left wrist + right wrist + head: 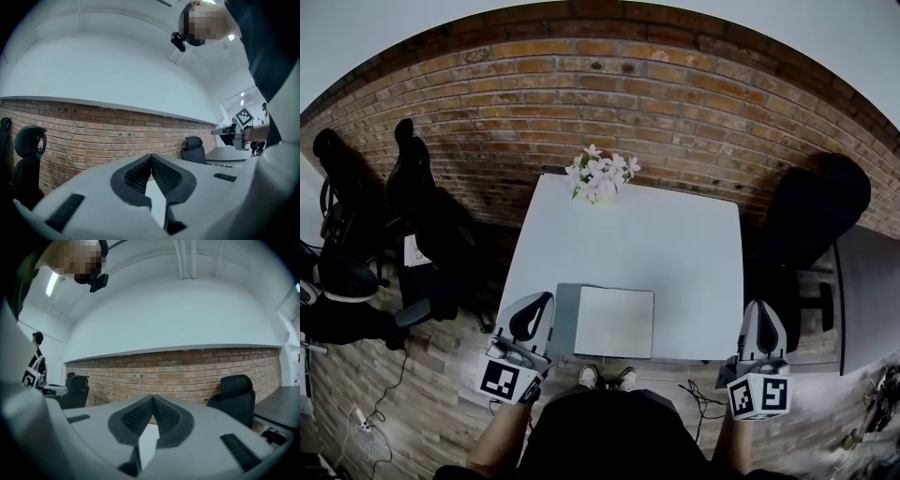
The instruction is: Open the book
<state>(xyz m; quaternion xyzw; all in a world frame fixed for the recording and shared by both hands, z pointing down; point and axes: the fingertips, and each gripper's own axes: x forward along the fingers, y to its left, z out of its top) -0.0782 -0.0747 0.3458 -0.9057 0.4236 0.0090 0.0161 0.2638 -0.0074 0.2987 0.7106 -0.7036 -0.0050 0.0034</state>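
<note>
Book [615, 322]: flat at the near edge of the white table [675, 234], seemingly closed; the grey strip along its left side is hard to read.
Left gripper [542, 302]: jaws pressed together, empty, just left of the book.
Right gripper [762, 306]: jaws together, empty, at the table's near right corner.
Flowers [600, 175]: far edge.
</note>
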